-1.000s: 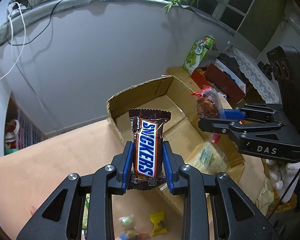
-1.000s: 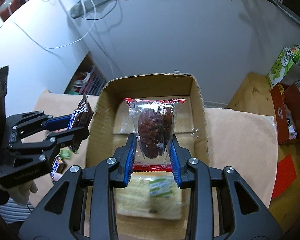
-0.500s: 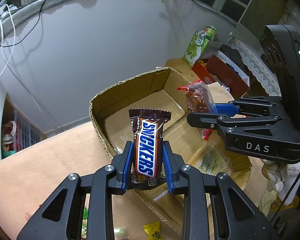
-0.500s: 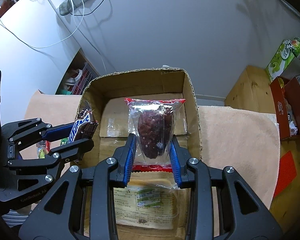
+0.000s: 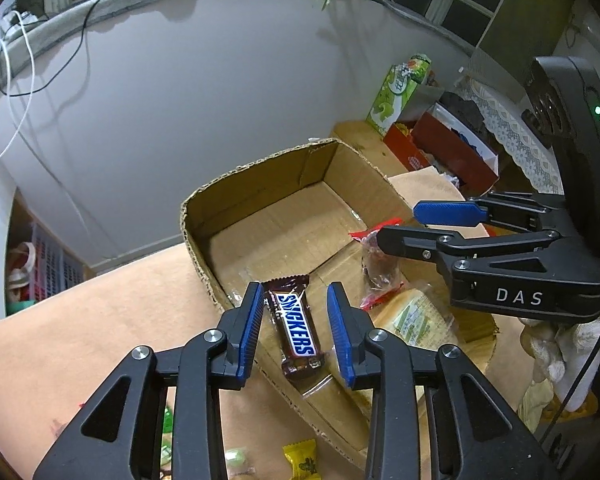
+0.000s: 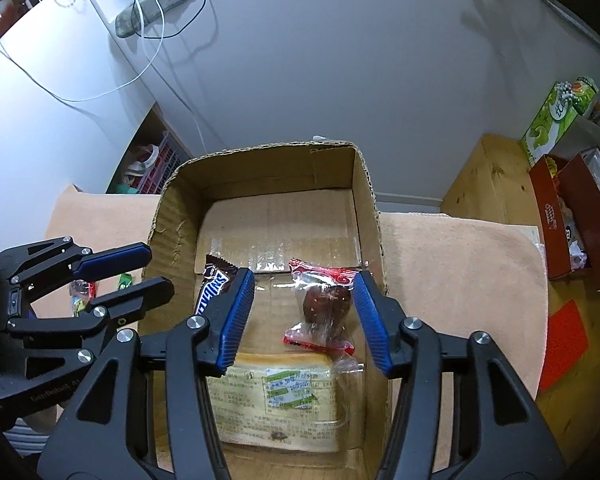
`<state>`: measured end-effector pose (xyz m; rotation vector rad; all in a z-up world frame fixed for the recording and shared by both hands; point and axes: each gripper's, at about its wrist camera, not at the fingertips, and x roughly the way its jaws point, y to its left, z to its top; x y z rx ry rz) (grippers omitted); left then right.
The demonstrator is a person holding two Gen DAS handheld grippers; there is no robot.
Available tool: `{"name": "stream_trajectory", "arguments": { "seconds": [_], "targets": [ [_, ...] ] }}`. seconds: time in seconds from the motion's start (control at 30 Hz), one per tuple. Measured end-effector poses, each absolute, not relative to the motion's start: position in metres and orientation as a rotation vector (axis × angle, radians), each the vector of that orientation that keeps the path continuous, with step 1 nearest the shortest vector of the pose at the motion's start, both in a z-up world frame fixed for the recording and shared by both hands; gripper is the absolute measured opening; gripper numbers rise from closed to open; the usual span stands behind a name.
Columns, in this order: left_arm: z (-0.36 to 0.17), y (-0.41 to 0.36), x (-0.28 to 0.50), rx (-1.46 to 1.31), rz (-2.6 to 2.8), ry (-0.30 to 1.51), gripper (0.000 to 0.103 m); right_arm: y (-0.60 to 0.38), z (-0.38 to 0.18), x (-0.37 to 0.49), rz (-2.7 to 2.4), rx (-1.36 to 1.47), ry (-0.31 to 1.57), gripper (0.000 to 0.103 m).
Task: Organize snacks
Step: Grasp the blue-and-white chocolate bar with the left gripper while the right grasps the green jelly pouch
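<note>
An open cardboard box [image 5: 260, 188] [image 6: 260, 168] stands on a peach cloth. My left gripper [image 5: 294, 294] [image 6: 158, 270] hangs over its left side, jaws opening. The Snickers bar [image 5: 298, 330] [image 6: 214, 284] lies loose on the box floor below the gap, touching neither pad. My right gripper [image 6: 304, 280] [image 5: 400, 224] is over the box's right side, jaws also opening. A clear red-edged packet with a dark snack [image 6: 324, 304] [image 5: 380, 276] rests in the box under it, free of the pads. A wrapped bread pack [image 6: 280, 392] [image 5: 416, 320] lies at the box's near end.
Loose candies lie on the cloth left of the box, among them a yellow one [image 5: 300, 458] and some small wrapped ones [image 6: 84, 290]. A green carton [image 5: 400, 92] and a red box [image 6: 572, 216] stand on a wooden surface to the right. A grey wall rises behind.
Both grippers went from shut on their snacks to open. The Snickers bar and the red-edged packet dropped out of the jaws onto the box floor.
</note>
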<state>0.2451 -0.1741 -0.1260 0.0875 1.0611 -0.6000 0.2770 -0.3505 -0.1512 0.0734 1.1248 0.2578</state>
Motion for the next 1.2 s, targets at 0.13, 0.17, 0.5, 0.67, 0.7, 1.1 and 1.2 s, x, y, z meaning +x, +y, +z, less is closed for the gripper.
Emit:
{"name": "stream_trajectory", "arguments": {
  "seconds": [0.13,0.17,0.5,0.67,0.7,1.1,1.2],
  "targets": [
    [-0.118,-0.164,0.238,0.065,-0.593,1.045,0.031,-0.346,-0.142,0.266,0.275,0.075,1.104,0.054],
    [-0.116,-0.160,0.237,0.059,-0.593,1.043,0.031,-0.345,-0.139,0.263,0.279,0.076,1.100,0.054],
    [-0.097,-0.098,0.208,0.009,-0.521,1.001,0.031,-0.312,-0.113,0.216,0.374,0.061,1.048,0.054],
    [-0.095,-0.049,0.188,-0.031,-0.447,0.993,0.031,-0.286,-0.107,0.191,0.458,0.055,1.041,0.054],
    [-0.095,-0.041,0.183,-0.038,-0.434,0.994,0.031,-0.280,-0.107,0.186,0.476,0.056,1.044,0.054],
    [-0.127,0.021,0.130,-0.125,-0.326,1.079,0.031,-0.202,-0.143,0.140,0.627,0.025,1.137,0.054],
    [-0.137,0.016,0.127,-0.131,-0.336,1.101,0.031,-0.192,-0.160,0.139,0.608,0.025,1.172,0.053]
  ]
}}
